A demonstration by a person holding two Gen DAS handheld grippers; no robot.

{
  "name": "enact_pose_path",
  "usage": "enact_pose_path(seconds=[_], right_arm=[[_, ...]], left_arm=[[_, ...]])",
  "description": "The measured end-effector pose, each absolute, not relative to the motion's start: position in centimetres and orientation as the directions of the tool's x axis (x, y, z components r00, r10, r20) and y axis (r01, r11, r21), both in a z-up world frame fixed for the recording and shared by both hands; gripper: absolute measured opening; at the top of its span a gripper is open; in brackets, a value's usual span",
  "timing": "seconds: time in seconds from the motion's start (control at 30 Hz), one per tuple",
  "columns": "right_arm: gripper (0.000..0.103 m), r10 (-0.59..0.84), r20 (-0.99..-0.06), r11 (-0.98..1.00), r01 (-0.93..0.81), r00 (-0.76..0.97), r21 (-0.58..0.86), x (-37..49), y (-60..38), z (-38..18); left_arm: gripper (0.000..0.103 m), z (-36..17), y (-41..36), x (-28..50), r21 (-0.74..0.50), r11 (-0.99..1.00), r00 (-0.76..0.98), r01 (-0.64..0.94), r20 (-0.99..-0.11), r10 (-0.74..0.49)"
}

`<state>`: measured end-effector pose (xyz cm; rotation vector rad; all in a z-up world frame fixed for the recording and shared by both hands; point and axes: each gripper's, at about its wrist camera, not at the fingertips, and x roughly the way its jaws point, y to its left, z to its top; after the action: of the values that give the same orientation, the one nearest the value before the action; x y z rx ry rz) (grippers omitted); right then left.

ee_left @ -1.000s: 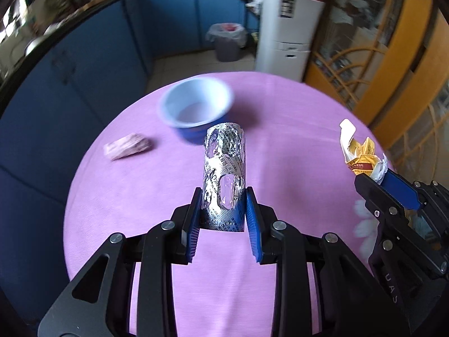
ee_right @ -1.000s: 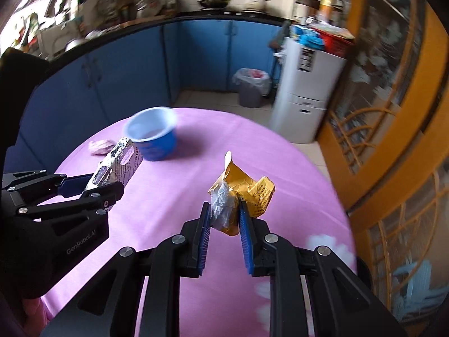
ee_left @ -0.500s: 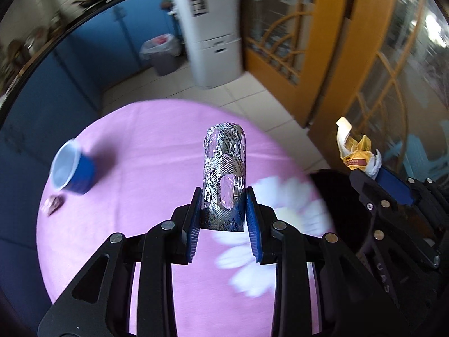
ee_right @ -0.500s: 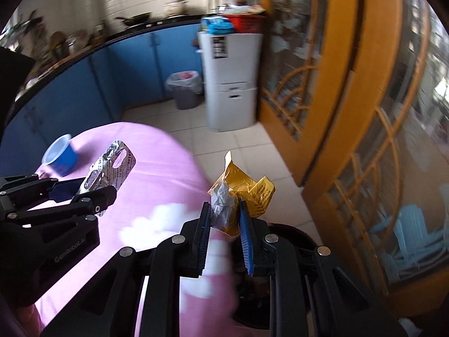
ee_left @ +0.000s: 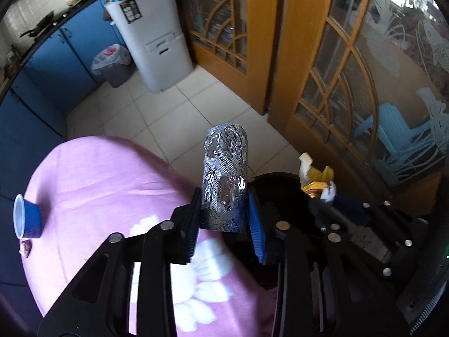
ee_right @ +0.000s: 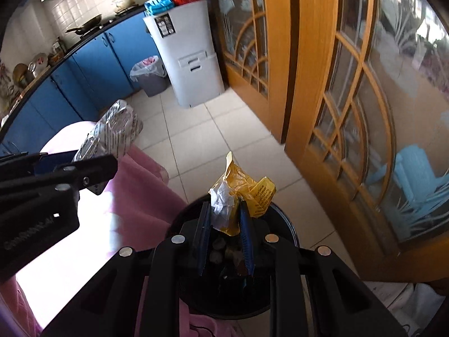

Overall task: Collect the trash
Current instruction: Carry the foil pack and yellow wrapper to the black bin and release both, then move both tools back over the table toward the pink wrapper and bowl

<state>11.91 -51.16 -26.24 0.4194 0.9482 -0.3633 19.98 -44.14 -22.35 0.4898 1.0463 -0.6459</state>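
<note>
Both grippers hovering at the black bin (ee_right: pixel 283 219)

Left gripper (ee_left: pixel 226 213), jaws just easing wider, is cradling the foil blister pack (ee_left: pixel 226 174); right gripper (ee_right: pixel 224 224) is pinching the yellow wrapper (ee_right: pixel 241 188) over the bin.

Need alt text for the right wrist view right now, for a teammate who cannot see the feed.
The right gripper holds a crumpled yellow wrapper over a black bin on the tiled floor, beside a table with a pink cloth. At left, the left gripper holds a foil blister pack, its jaws having just been opening.
</note>
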Motion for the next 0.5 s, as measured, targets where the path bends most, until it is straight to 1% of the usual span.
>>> enact_pose_path(seconds=[0.03, 0.07, 0.1, 0.13, 0.2, 0.27, 0.3, 0.37, 0.4, 0.43, 0.47, 0.5], right_arm=[[0.023, -0.104, -0.843, 0.854, 0.482, 0.528, 0.197, 11.8, -51.5, -26.7], [0.023, -0.085, -0.847, 0.847, 0.485, 0.525, 0.216, 11.8, -51.8, -27.1], [0.023, -0.081, -0.849, 0.841, 0.492, 0.523, 0.223, 11.7, -52.0, -27.4], [0.023, -0.081, -0.850, 0.838, 0.497, 0.521, 0.225, 11.7, -52.2, -27.6], [0.023, -0.066, -0.853, 0.837, 0.494, 0.517, 0.235, 11.6, -52.4, -27.9], [0.023, -0.058, -0.854, 0.838, 0.490, 0.516, 0.239, 11.6, -52.5, -28.1], [0.023, -0.061, -0.856, 0.837, 0.493, 0.514, 0.237, 11.5, -52.6, -28.1], [0.023, -0.057, -0.854, 0.836, 0.493, 0.517, 0.243, 11.4, -52.9, -28.2], [0.034, -0.054, -0.852, 0.837, 0.489, 0.520, 0.245, 11.4, -52.9, -28.1], [0.047, -0.055, -0.852, 0.838, 0.488, 0.521, 0.244, 11.4, -52.8, -28.1], [0.075, -0.056, -0.846, 0.837, 0.487, 0.530, 0.249, 11.3, -52.8, -28.0], [0.077, -0.065, -0.840, 0.836, 0.489, 0.539, 0.250, 11.2, -52.7, -27.8]], left_arm=[[0.041, -22.5, -44.5, 20.0, 0.061, 0.713, 0.339, 0.698, -0.906, -0.255], [0.048, -22.8, -44.8, 20.0, 0.047, 0.708, 0.323, 0.705, -0.910, -0.261], [0.062, -22.9, -45.1, 19.9, 0.039, 0.704, 0.317, 0.709, -0.910, -0.268], [0.070, -23.0, -45.4, 19.8, 0.044, 0.704, 0.324, 0.709, -0.907, -0.270], [0.073, -23.1, -45.8, 19.4, 0.038, 0.691, 0.323, 0.722, -0.901, -0.289], [0.078, -23.2, -46.2, 19.2, 0.056, 0.688, 0.337, 0.724, -0.899, -0.281], [0.083, -23.2, -46.2, 19.2, 0.055, 0.689, 0.337, 0.722, -0.898, -0.282], [0.084, -23.3, -46.0, 19.3, 0.053, 0.696, 0.337, 0.717, -0.899, -0.279], [0.084, -23.3, -46.0, 19.4, 0.053, 0.697, 0.336, 0.716, -0.900, -0.277], [0.084, -23.4, -45.9, 19.4, 0.054, 0.699, 0.336, 0.713, -0.901, -0.273], [0.084, -23.5, -45.7, 19.5, 0.056, 0.702, 0.336, 0.710, -0.903, -0.267], [0.084, -23.6, -45.6, 19.6, 0.056, 0.706, 0.336, 0.706, -0.904, -0.264]])
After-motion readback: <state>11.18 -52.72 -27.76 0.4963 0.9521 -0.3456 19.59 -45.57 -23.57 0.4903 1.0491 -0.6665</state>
